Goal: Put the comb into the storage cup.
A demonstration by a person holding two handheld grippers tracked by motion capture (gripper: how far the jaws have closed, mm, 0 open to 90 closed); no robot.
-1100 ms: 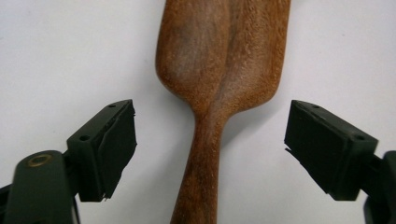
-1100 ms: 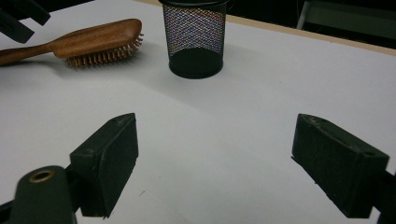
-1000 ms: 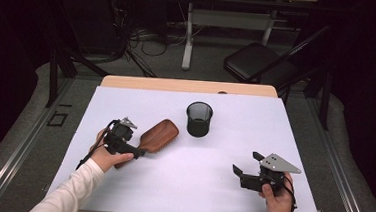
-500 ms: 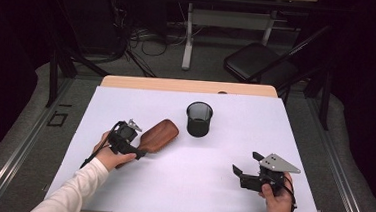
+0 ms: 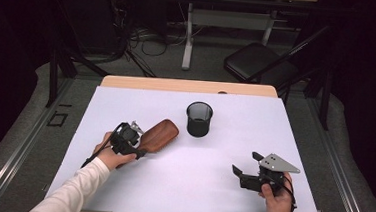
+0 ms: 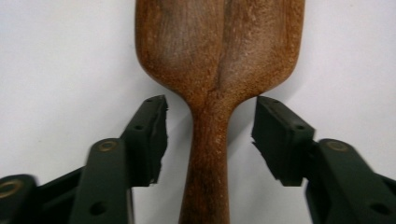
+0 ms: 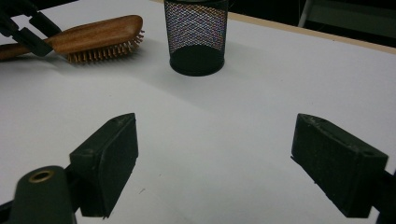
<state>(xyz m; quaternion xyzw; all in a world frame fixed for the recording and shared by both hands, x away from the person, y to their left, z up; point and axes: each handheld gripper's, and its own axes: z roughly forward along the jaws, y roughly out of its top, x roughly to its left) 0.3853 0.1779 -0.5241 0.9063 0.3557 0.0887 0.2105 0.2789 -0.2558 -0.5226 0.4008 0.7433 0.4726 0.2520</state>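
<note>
Hairbrush (image 5: 158, 135) lies on the white table (image 5: 210, 188), bristles down, wooden back up, at the left half, head pointing toward the mesh cup (image 5: 198, 119). Cup stands upright just beyond the brush head, near it but apart. In the right gripper view the brush (image 7: 93, 35) sits at far left with bristles on the surface, cup (image 7: 196, 37) to its right.

Left gripper (image 5: 134, 143) is at the brush's handle end, held by the left hand (image 5: 112, 153). In the left gripper view (image 6: 210, 135) the handle (image 6: 208, 158) runs straight up between the two jaws where it narrows below the head. Jaws have just been closing around it, now about half open. Pads (image 6: 152, 135) stand clear of the wood on both sides, a gap showing left and right, so no grip yet. Brush rests flat on the table.

Right gripper (image 5: 241, 172) sits low at the right front part of the table in the right hand (image 5: 277, 195), grey plate on top, jaws pointing left toward the middle. In its own view (image 7: 215, 163) the jaws stand wide apart with bare table between them, holding nothing. It is well apart from brush and cup.
</note>
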